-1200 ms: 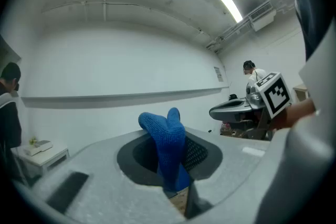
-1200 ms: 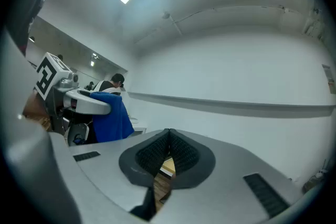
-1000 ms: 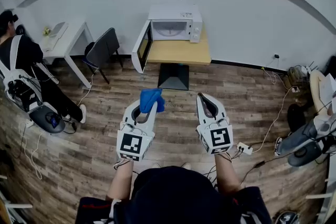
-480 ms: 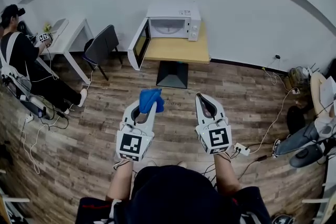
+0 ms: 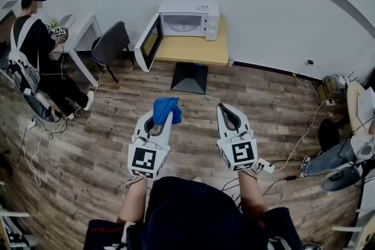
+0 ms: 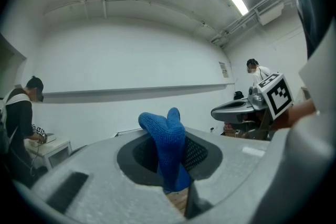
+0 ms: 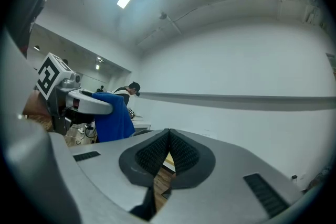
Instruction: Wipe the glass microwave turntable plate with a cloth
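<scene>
Above the wood floor [image 5: 88,143], left gripper [image 5: 163,120] clamps the blue cloth [image 5: 166,108]; right gripper [image 5: 225,112] closed, empty.

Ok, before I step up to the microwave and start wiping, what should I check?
1. Grip: left gripper shut on the cloth: ok.
2. Spare hand: right gripper shut, nothing between its jaws: ok.
3. Access: microwave with its door swung open: ok.
4. Target: glass plate inside the cavity: cannot tell, it shows too small.
5. Reach: not ok, bare floor lies between the grippers and the microwave.
</scene>
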Demonstrator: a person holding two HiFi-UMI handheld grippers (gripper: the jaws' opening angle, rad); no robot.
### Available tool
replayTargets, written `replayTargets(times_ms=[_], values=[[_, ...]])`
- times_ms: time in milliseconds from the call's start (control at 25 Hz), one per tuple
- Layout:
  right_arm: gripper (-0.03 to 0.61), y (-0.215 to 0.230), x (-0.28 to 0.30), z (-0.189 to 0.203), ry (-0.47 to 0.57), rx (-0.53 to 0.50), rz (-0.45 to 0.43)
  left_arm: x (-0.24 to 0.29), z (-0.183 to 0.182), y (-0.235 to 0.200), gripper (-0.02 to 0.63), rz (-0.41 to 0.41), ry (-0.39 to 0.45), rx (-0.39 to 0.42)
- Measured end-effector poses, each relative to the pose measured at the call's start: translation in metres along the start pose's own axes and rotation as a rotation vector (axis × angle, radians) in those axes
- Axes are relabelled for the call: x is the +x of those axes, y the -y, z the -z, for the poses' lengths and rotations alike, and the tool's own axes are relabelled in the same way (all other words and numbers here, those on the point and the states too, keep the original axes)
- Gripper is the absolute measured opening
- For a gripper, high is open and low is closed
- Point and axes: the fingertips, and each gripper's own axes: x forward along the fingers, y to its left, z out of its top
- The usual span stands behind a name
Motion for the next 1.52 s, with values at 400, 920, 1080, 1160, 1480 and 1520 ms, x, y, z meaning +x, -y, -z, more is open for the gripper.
replayTargets(times_ms=[400, 920, 1080, 1160, 1480, 1520], values=[[0.011, 0.015, 0.007, 0.009, 0.001, 0.025, -0.006, 0.017, 0.001, 0.006, 0.064, 0.002, -0.005, 0.012], [0.009, 0.035, 0.091, 0.016, -0.016, 0.009, -0.010, 0.083, 0.009, -0.052, 0.064, 0.014, -0.002, 0.010], [0.009, 0.044, 0.129, 0.013, -0.015, 0.009, -0.009, 0.111, 0.008, -0.081, 0.064, 0.022, 0.000, 0.015], [0.011, 0.047, 0.146, 0.012, -0.017, 0.013, 0.001, 0.122, 0.006, -0.095, 0.064, 0.028, 0.002, 0.017], [0.009, 0.048, 0.220, 0.002, -0.019, 0.022, 0.021, 0.160, 0.007, -0.161, 0.064, 0.051, -0.005, 0.016], [0.009, 0.046, 0.229, 0.002, -0.022, 0.022, 0.025, 0.163, 0.009, -0.170, 0.064, 0.052, -0.008, 0.009]])
